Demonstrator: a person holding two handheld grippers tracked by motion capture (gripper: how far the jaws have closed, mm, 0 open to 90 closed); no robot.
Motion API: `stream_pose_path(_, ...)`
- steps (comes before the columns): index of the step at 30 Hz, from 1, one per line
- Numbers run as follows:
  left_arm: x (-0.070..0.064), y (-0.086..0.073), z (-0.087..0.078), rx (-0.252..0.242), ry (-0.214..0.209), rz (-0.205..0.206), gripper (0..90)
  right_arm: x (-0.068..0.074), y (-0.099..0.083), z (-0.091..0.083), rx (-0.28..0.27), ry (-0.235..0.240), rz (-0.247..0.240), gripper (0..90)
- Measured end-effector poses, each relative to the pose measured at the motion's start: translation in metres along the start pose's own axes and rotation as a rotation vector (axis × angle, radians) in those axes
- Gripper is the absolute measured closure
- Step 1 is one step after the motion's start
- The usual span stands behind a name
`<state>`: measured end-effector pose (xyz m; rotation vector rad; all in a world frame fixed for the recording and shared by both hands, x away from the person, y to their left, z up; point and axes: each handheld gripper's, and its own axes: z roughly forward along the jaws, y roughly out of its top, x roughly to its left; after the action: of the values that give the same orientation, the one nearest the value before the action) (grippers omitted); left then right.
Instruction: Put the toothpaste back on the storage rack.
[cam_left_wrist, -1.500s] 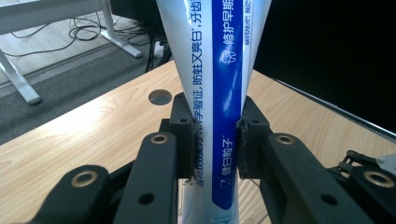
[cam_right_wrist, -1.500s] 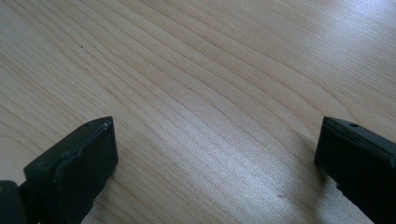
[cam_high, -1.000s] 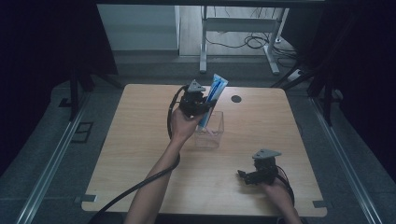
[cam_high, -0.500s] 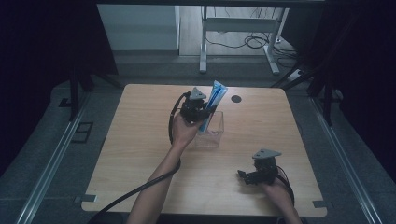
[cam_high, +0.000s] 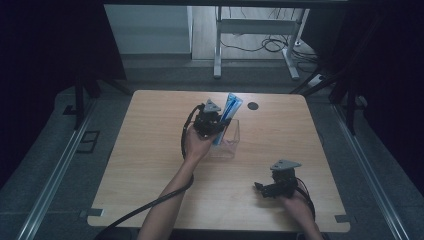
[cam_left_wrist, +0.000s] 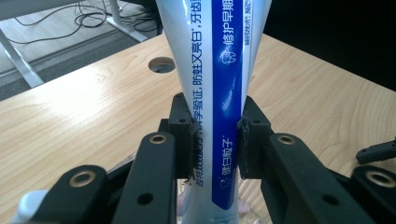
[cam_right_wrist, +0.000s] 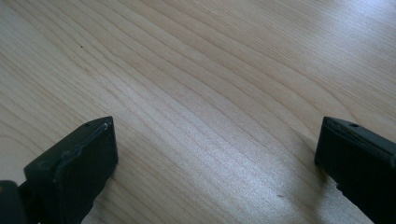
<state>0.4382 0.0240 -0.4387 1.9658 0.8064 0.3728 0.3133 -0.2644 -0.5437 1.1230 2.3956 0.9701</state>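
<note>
One toothpaste tube (cam_left_wrist: 219, 93), pinched by the left gripper (cam_left_wrist: 215, 135), stands in one clear box (cam_high: 226, 142); right gripper (cam_right_wrist: 217, 154) spread wide.

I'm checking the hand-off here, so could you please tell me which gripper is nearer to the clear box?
Left. The left gripper is at the clear box, shut on the tube standing in it. The right gripper rests open on the table, apart from the box.
</note>
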Motion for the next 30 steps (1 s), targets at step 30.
stream_pose_path(30, -0.004, -0.018, 0.014, 0.102, 0.039, 0.031, 69.5, 0.0, 0.0, 0.0, 0.0, -0.002, -0.001, 0.0)
